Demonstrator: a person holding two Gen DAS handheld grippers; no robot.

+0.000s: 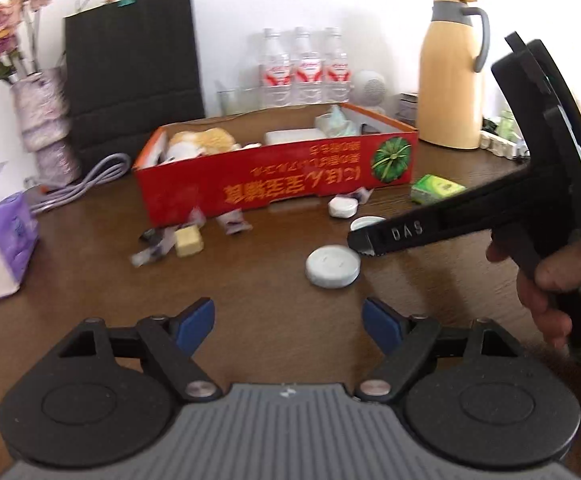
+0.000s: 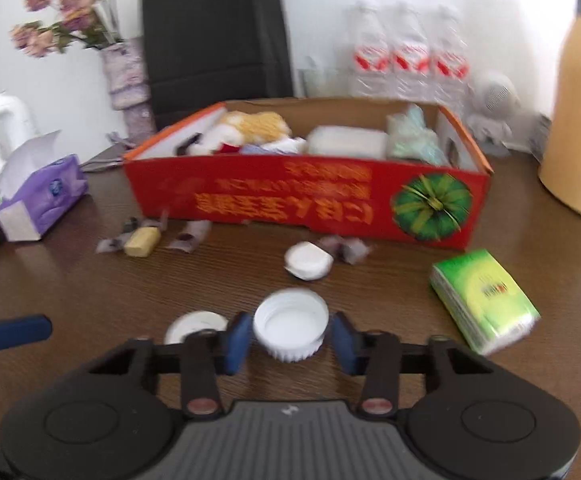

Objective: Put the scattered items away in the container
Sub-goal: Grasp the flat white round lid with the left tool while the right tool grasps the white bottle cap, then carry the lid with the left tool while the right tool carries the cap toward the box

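Brown wooden counter (image 2: 370, 360) still messy: red cardboard box (image 2: 290, 200) half-filled, candies and lids left. Right gripper (image 2: 288, 340) fingers flank an upturned white plastic cap (image 2: 290, 320), not quite pinching; left gripper (image 1: 288, 320) spread, empty.

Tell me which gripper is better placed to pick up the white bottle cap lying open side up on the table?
The right gripper. The white bottle cap already sits between its blue pads, which are not yet pressing on it. The left gripper is open over bare table, nearer the flat white disc.
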